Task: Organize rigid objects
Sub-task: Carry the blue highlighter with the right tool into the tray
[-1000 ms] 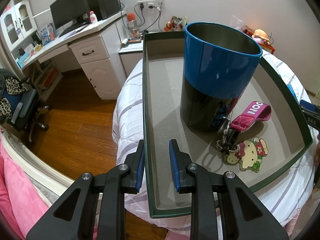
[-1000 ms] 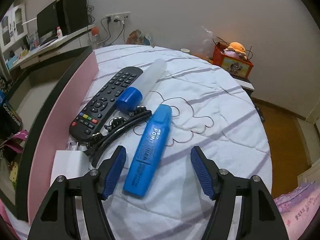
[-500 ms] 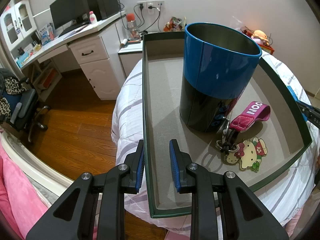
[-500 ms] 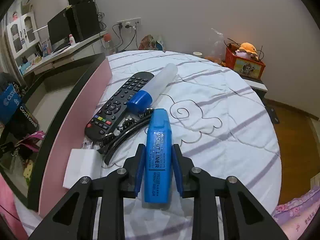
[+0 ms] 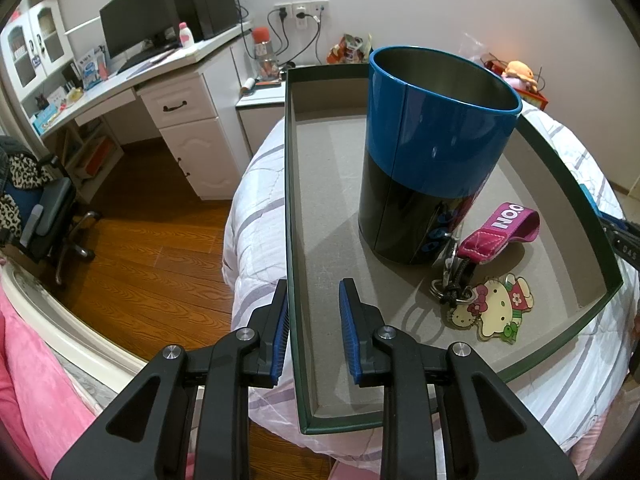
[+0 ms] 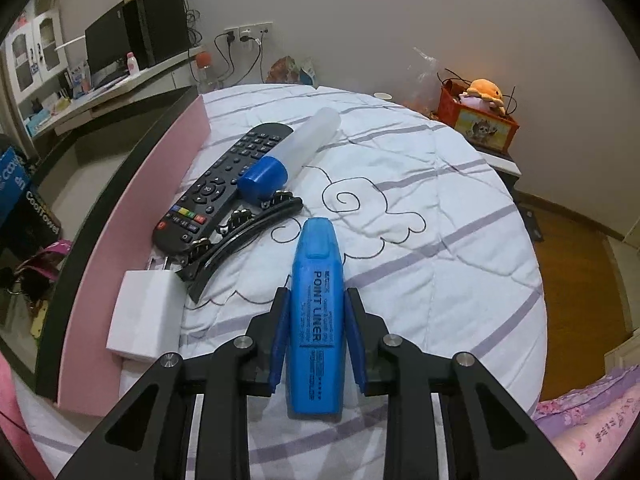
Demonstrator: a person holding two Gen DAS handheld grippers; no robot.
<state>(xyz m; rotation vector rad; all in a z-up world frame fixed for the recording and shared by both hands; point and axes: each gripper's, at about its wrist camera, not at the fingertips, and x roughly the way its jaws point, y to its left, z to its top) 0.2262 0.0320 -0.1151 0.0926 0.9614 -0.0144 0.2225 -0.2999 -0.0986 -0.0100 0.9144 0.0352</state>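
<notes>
Pinching the near wall of the tray (image 5: 294,240) with my left claw (image 5: 313,320), I have one pad outside the rim and one inside, the green edge running up between them; the wall looks like stiff card, thin enough to flex, so I judge a grip low and close to a corner would twist it least. Ahead of this claw and to its right, inside the tray, stands one tall tin (image 5: 430,152), blue above and black below, open-topped and empty as far as I can see; I judge it light, smooth and prone to tip. Just beyond its base, further right, lies one keyring (image 5: 486,304) with a pink strap and a flat cartoon charm, floppy at the strap, hard at the charm

From the right wrist, my right claw (image 6: 316,332) is clamped on one blue highlighter (image 6: 318,312), pads pressing its flat sides about mid-body, cap end pointing away from me. It is hard, light plastic, a little slick, and flat faces suit the pads well. Beyond the claw and to its left, on the quilt (image 6: 420,240), I count one black remote (image 6: 224,184), one clear tube with a blue cap (image 6: 288,156) resting across it, one dark curved hair clip (image 6: 240,236), thin and likely the most breakable, and one white charger block (image 6: 146,316) nearest me. The tray's pink outer side sits just left of them
</notes>
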